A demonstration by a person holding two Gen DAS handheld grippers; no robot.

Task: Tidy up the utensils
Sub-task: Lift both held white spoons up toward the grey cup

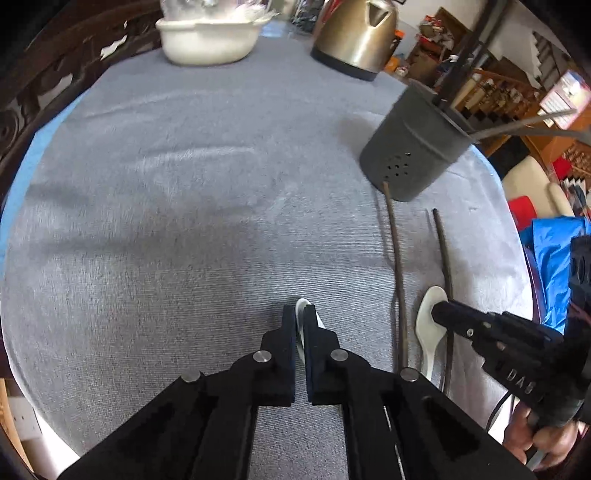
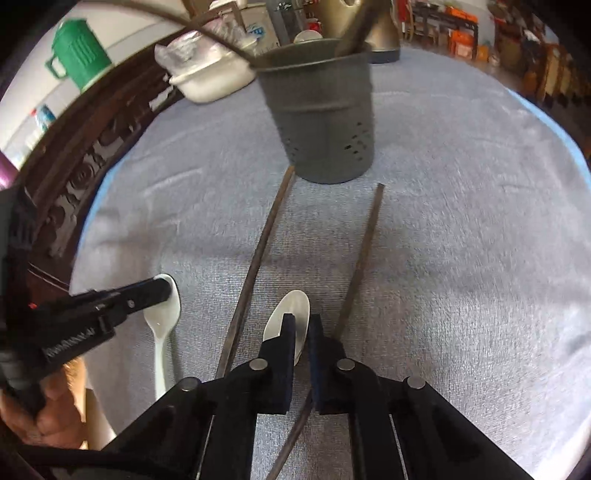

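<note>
Here, left tongs (image 1: pixel 304 314): low in the middle of the left wrist view, squeezed together on a white spoon (image 1: pixel 301 308) that pokes out between the fingers.
Right tongs (image 2: pixel 301 325): low in the middle of the right wrist view, nearly together around the second white spoon (image 2: pixel 291 314); whether they really pinch it is hard to tell.
Second spoon: lies on the desk between two dark chopsticks.
Left chopstick (image 2: pixel 255 266): runs from the lower middle up to the foot of the gray cup.
Right chopstick (image 2: pixel 364 254): lies just beside the right tongs, its far end near the cup but not touching.
Gray cup (image 2: pixel 325 114): stands in the upper middle of the right wrist view, with little holes in its side and dark sticks inside.
Desk (image 1: pixel 184 184): covered with a gray cloth.
White tub (image 1: pixel 207 35): top left of the left wrist view.
Metal kettle (image 1: pixel 354 33): top middle, next to the tub.
</note>
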